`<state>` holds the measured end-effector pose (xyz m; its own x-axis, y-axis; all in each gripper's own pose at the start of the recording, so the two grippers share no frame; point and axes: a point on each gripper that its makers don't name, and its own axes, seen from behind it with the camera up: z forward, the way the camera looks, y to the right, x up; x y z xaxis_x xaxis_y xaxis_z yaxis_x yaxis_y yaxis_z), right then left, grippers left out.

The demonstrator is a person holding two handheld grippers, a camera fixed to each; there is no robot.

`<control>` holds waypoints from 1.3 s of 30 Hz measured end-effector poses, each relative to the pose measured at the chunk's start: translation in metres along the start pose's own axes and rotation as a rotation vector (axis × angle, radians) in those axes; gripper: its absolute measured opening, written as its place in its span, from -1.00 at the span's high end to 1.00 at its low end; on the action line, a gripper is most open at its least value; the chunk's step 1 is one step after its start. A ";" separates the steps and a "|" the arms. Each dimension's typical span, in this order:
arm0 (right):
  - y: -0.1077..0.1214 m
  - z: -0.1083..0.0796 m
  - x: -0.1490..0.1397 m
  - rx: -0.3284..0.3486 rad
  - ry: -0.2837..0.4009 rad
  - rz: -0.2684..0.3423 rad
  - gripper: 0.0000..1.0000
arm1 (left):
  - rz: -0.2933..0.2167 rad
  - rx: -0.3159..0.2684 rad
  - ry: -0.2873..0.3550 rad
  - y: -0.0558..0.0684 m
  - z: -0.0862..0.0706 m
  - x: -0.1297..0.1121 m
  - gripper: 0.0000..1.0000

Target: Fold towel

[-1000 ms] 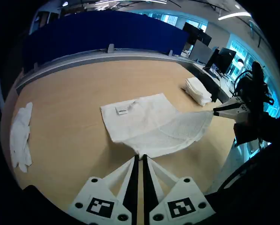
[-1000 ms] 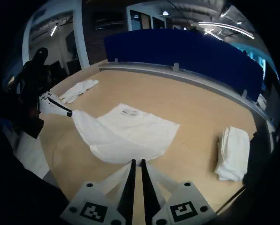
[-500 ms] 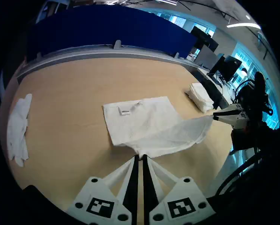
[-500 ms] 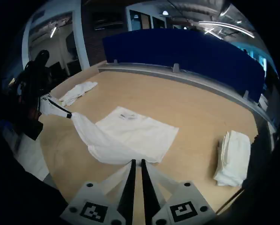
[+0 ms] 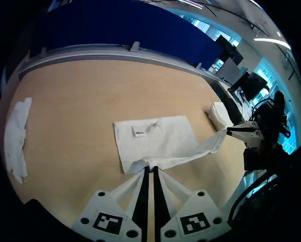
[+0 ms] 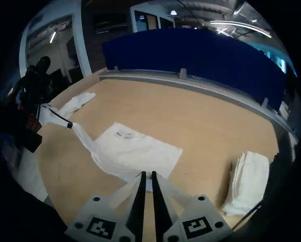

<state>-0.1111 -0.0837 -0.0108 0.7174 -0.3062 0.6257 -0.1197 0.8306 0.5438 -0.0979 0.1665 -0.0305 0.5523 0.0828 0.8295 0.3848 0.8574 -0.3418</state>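
- Towel (image 5: 154, 137) lies spread on the desk (image 5: 78, 92), with its near edge lifted into a taut strip.
- Left gripper (image 5: 150, 170) and right gripper (image 6: 145, 174) each pinch one near corner, fingers narrow on the cloth.
- Likely step: the first fold. Next, both corners should travel evenly onto the far corners.

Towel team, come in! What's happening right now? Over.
Left hand-held gripper shut on towel corner, right hand-held gripper shut on the other. Near edge lifted, rest flat on table. Folded stack sits clear.
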 end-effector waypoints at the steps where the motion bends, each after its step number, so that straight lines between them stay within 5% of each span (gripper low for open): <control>1: 0.004 0.004 0.002 -0.004 0.000 0.002 0.79 | 0.002 0.003 -0.001 -0.002 0.003 0.003 0.85; 18: 0.043 0.060 -0.002 -0.039 -0.036 0.066 0.79 | 0.003 0.032 -0.069 -0.034 0.058 0.012 0.85; 39: 0.061 0.102 -0.015 -0.083 -0.062 0.158 0.79 | -0.094 0.043 -0.111 -0.062 0.098 0.019 0.83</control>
<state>-0.1998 -0.0757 0.0702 0.6502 -0.1952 0.7343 -0.1685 0.9053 0.3898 -0.1835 0.1644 0.0497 0.4292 0.0549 0.9015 0.3976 0.8848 -0.2432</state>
